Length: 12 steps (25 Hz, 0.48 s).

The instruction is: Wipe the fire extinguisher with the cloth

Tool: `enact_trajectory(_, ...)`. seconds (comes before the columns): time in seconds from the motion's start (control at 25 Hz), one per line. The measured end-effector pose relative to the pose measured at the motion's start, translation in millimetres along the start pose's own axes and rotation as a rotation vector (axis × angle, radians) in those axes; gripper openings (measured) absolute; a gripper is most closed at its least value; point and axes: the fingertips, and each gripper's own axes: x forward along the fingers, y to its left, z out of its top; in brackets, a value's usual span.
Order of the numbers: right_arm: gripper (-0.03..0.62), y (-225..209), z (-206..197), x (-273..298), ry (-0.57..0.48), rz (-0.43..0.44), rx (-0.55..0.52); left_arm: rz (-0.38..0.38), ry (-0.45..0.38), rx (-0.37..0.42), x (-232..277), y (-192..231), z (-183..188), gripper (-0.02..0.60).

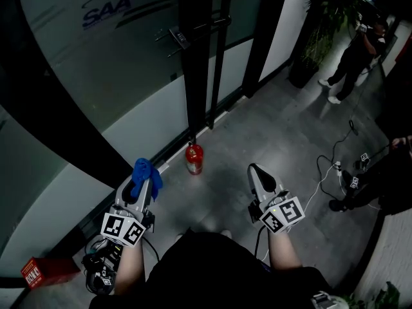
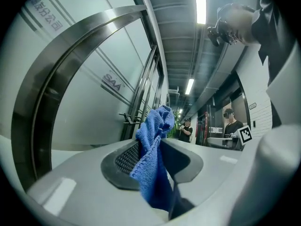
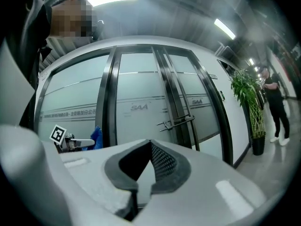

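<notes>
Looking down on a smooth grey floor (image 1: 270, 121) in a dim corridor, with a frosted glass wall (image 1: 84, 76) on the left carrying an SAA logo and black-framed glass doors with a bar handle (image 1: 193, 31) straight ahead. Further back, a potted plant (image 1: 318, 31) in the corner and a standing person (image 1: 353, 56) in dark clothes beside it. Over at the right edge, white cables (image 1: 325, 169) trailing across the floor; down in the bottom left corner, a red box (image 1: 40, 271) against the wall. Right at the foot of the black door post, a red fire extinguisher (image 1: 194, 159), standing upright on the floor, long axis vertical, valve end up, base on the ground. Sitting ahead of and between the two grippers, well apart from both. On the left gripper (image 1: 143, 180), jaws clamped on a blue cloth (image 1: 147, 170), bunched above the tips and hanging down between the pads. On the right gripper (image 1: 257, 171), jaws pressed together with nothing in them. Both held low and pointing forward toward the doors.
</notes>
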Motion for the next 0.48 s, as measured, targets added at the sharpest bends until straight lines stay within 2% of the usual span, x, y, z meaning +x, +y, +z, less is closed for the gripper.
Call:
enact_trajectory(0.24, 0.003, 11.2, -6.3, 3.5, 0.014, 0.02, -0.02, -0.004, -0.01, -0.001, -4.9, -1.2, -4.2, 0.127)
enact_trajectory(0.48, 0.003, 14.1, -14.5, 0.6, 0.034, -0.003, -0.027, -0.007, -0.013, 0.054, -7.2, -0.9, -11.9, 0.127)
